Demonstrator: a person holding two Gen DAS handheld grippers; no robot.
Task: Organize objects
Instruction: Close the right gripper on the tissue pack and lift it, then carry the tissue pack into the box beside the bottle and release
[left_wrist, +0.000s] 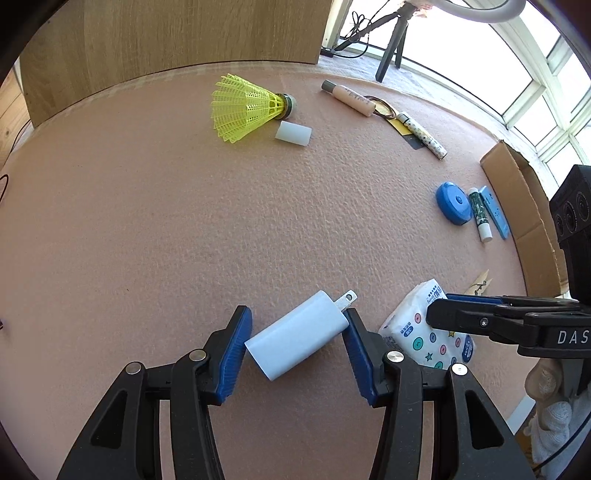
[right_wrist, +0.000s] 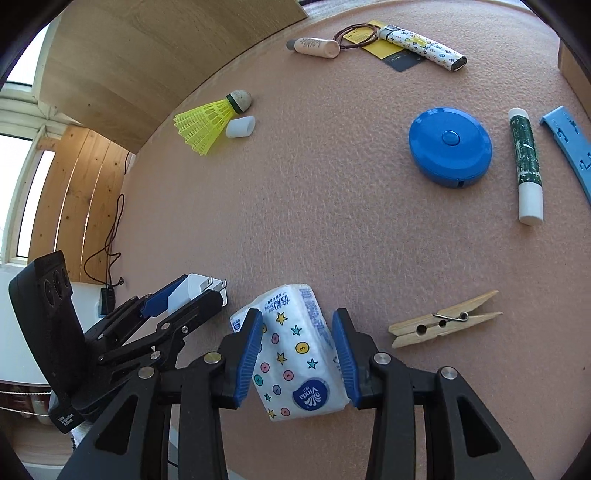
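- My left gripper (left_wrist: 297, 338) is clamped on the white charger (left_wrist: 301, 334), a blue pad against each end, prongs pointing away from the camera.
- My right gripper (right_wrist: 297, 356) is clamped on the tissue pack (right_wrist: 295, 354); the pads squeeze its sides and it sits tilted between them.
- Both loads look carried above the pink mat (right_wrist: 314, 221), side by side; neither is placed yet.
- Still loose on the mat: clothespin (right_wrist: 445, 324) nearest, then blue round case (right_wrist: 450, 146), glue stick (right_wrist: 526, 166), blue strip (right_wrist: 569, 147).
- Far end: shuttlecock (right_wrist: 210, 122) touching a white cap (right_wrist: 241, 127), pink tube (right_wrist: 314, 47), patterned lighter (right_wrist: 424, 51) on a card with hair ties.
- Cardboard box (left_wrist: 524, 214) at the mat's edge is my guess for the target; I can't see inside it.
- I'd call it early: two in hand, most items left.
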